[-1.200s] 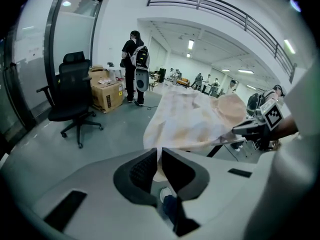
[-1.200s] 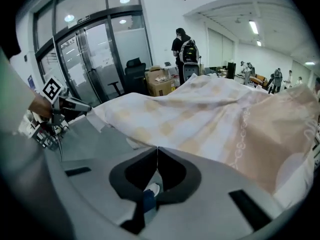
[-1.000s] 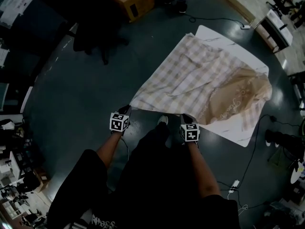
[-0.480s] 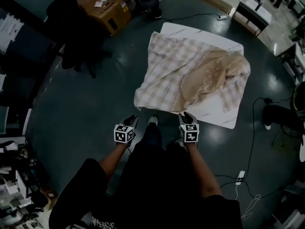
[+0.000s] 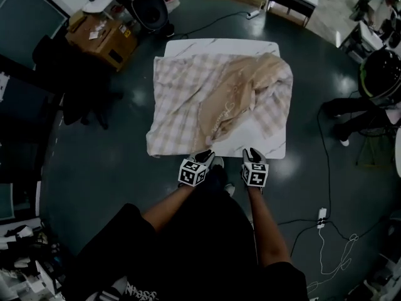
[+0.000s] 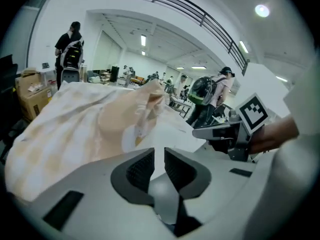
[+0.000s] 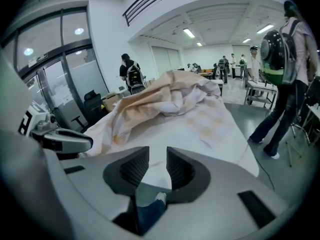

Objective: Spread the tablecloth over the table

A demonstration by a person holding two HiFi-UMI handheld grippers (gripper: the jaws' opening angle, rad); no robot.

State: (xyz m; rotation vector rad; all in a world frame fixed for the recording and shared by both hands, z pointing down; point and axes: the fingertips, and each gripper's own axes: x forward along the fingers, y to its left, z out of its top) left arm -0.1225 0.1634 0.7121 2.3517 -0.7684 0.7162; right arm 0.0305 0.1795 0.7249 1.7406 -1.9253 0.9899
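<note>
Nearest the person, the left claw (image 5: 204,156) and right claw (image 5: 253,153) hover side by side at the counter's (image 5: 266,142) near edge, both part-open and empty, the right's jaws having just been opening, while beyond them the tablecloth (image 5: 200,93) lies rumpled across the counter, bunched toward its far right.

The tablecloth (image 5: 188,99) is soft, matt cloth, crumpled in folds. The counter (image 5: 262,144) has a smooth white marble-veined top, and the floor (image 5: 106,168) is dark and glossy.

Cardboard box (image 5: 103,37) far left; dark chair (image 5: 78,83), probably; power strip (image 5: 322,216) right.
</note>
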